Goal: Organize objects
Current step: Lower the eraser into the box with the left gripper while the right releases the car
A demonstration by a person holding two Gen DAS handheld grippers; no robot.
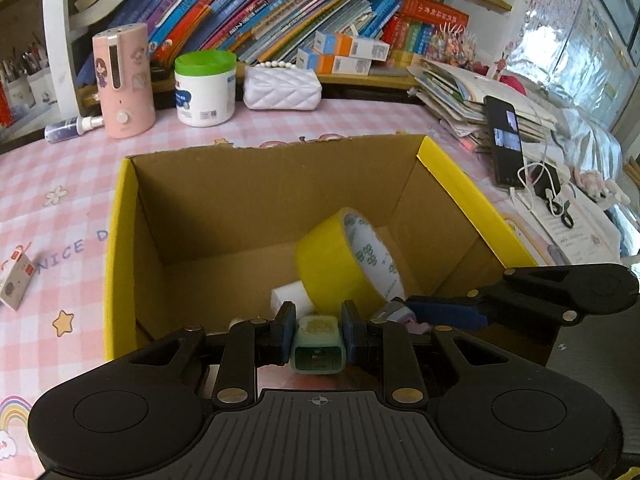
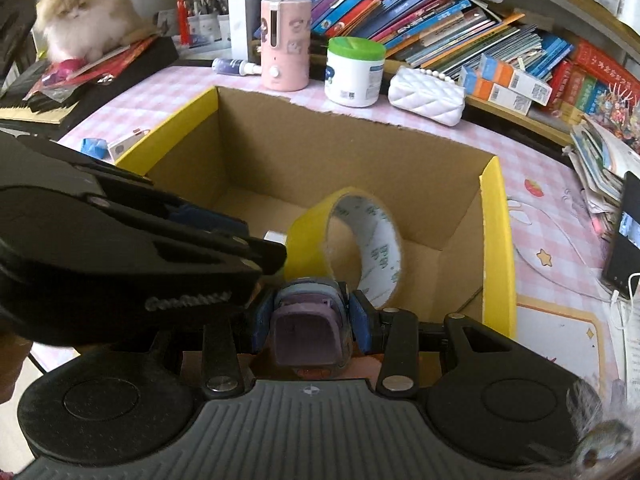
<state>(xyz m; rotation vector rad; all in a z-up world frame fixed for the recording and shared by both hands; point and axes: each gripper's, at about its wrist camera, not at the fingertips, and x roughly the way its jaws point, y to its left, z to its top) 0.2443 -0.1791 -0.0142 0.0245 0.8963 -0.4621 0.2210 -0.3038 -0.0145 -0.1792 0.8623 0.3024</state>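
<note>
At the lower centre of the left wrist view, the left gripper (image 1: 318, 338) is narrowed onto a small green case (image 1: 318, 345), its pads touching both sides, at the near edge of the box (image 1: 452, 168). The right gripper (image 2: 310, 320) likewise clamps a purple case (image 2: 307, 334), perhaps a toy. Tape (image 1: 344, 260) leans inside the box on the tabletop (image 1: 72, 184).

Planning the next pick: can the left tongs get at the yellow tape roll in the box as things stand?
Probably not yet. The left tongs are shut on a green item, so nothing is free to grasp. The path looks clear: the tape roll leans just ahead in the open-topped box.
</note>
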